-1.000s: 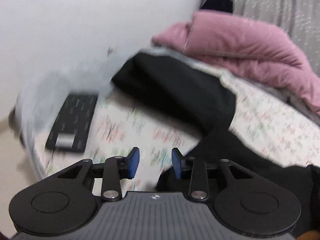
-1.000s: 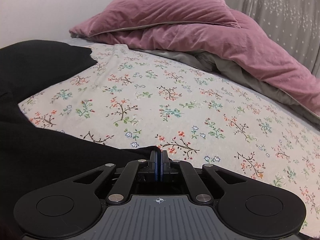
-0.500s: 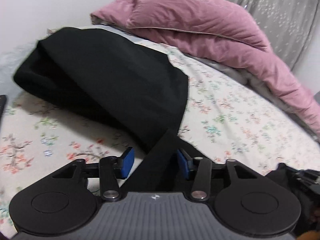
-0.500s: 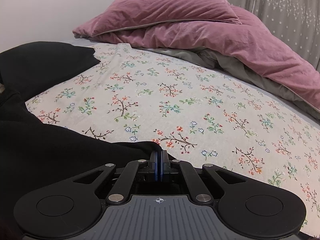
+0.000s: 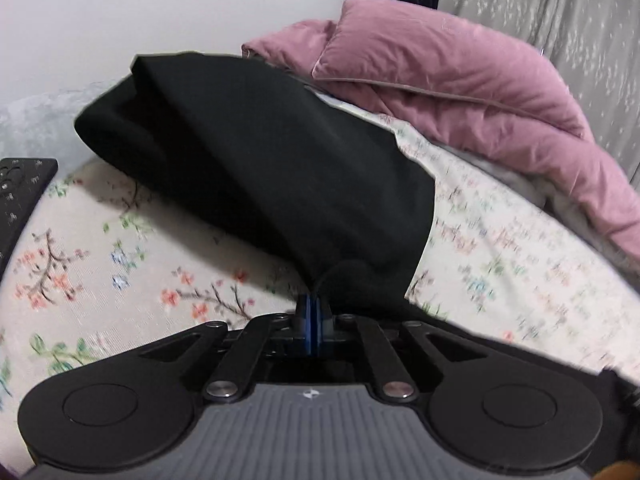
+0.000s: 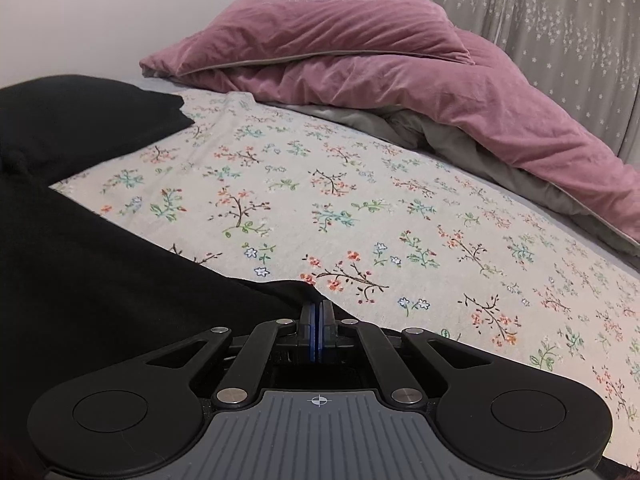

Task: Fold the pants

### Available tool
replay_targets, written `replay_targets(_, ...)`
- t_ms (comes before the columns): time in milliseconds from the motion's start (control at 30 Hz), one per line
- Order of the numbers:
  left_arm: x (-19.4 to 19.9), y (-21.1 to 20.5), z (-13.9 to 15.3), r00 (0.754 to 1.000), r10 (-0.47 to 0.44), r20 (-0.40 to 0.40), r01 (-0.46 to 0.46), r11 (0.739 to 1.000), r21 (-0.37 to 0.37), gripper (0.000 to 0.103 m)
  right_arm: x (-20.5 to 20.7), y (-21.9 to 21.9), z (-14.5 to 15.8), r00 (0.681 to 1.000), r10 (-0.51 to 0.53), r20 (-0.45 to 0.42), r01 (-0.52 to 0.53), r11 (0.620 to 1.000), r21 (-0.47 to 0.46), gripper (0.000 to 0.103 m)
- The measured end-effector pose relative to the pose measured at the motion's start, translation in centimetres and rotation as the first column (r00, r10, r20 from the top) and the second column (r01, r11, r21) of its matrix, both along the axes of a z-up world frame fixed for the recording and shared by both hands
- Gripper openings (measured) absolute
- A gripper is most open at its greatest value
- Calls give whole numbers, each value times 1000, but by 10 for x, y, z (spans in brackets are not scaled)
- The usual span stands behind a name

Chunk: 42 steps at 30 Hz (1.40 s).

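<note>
Black pants (image 5: 304, 168) spread on floral bed sheet (image 6: 360, 208), left of pink duvet (image 6: 380, 60). Left gripper (image 5: 313, 303) just clamped on near edge; right gripper (image 6: 318, 310) clenched on hem (fabric barely visible between pads). Step: corners secured. Next, likely: lift both together, carry fold toward far end.

I count one pair of black pants (image 5: 288, 168), one pink duvet (image 6: 400, 72), one floral bed sheet (image 6: 360, 208), one dark remote control (image 5: 20, 192), and two grippers.

A home bedroom: a bed (image 6: 360, 208) dressed in a floral sheet, a rumpled pink duvet (image 6: 400, 64) and star-patterned grey curtains (image 6: 560, 20) behind.
</note>
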State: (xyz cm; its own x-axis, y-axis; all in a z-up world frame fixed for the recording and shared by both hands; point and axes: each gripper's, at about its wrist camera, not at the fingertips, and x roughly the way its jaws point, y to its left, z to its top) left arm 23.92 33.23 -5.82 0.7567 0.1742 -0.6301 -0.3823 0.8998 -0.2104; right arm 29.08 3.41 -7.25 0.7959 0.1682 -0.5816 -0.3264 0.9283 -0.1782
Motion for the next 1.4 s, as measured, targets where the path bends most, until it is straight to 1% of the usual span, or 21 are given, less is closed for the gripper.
replay_targets(67,-3,-5,7,1000,-3,0,3,999,44,40,1,0,3,1000,-7,-9,7,1000,9,2)
replay_targets(100,-7,-9,13,1000,5,10,-6,997,74,51,-2,0,7,1000,-12,-3,12,1000,15,8)
replay_targets(133,-11,-12,18,1000,10,22,-12,994,107,61,-6,-1,10,1000,-15,2,15,1000,16,10)
replay_targets(200,-19,-15,28,999,17,47,-24,988,154,69,-17,-2,18,1000,-10,9,10,1000,15,17)
replay_targets(233,-23,-15,32,998,17,58,-26,986,164,72,-23,-2,21,1000,-4,10,3,1000,16,18)
replay_targets(300,-33,-22,40,997,-8,76,-5,986,168,74,-37,-4,26,1000,10,0,-10,1000,20,18)
replay_targets(367,-40,-32,45,995,-48,86,34,988,153,78,-50,-8,28,1000,17,-19,-17,1000,27,18)
replay_targets(433,-42,-45,47,990,-109,87,98,987,127,80,-59,-17,26,999,10,-42,-8,999,31,18)
replay_targets(533,-40,-67,38,977,-204,56,198,975,103,80,-63,-44,20,996,-29,-79,32,999,34,18)
replay_targets(633,-34,-85,24,965,-262,4,259,955,141,80,-65,-88,16,987,-118,-110,122,992,30,18)
replay_targets(733,-33,-97,16,957,-290,-27,290,940,177,80,-69,-143,19,967,-224,-121,231,972,48,19)
replay_targets(833,-36,-108,16,952,-306,-25,305,934,188,80,-76,-200,22,926,-354,-132,363,931,49,21)
replay_targets(900,-37,-117,19,944,-330,-12,327,929,174,80,-85,-227,27,895,-426,-131,435,899,48,21)
replay_targets(967,-36,-131,21,927,-375,0,370,915,163,80,-96,-243,32,879,-457,-135,467,883,53,21)
replay_targets(1100,-31,-164,19,877,-481,2,472,862,185,80,-127,-250,35,894,-428,-131,438,897,62,21)
replay_targets(1200,-34,-184,9,818,-575,-21,571,807,153,80,-142,-242,34,917,-372,-145,381,924,42,21)
replay_targets(1267,-37,-195,-2,775,-628,-67,630,760,160,80,-155,-238,31,931,-335,-145,341,940,21,21)
replay_targets(1300,-40,-200,-6,758,-645,-95,651,741,166,80,-163,-238,30,935,-327,-140,331,944,6,22)
replay_targets(1333,-46,-204,-10,745,-658,-114,667,724,179,80,-171,-239,29,936,-323,-139,326,945,0,23)
replay_targets(1367,-55,-205,-12,739,-665,-110,672,714,199,80,-179,-244,28,936,-323,-143,327,945,5,23)
replay_targets(1400,-63,-205,-12,730,-674,-113,682,706,191,80,-187,-252,27,933,-327,-149,333,943,17,25)
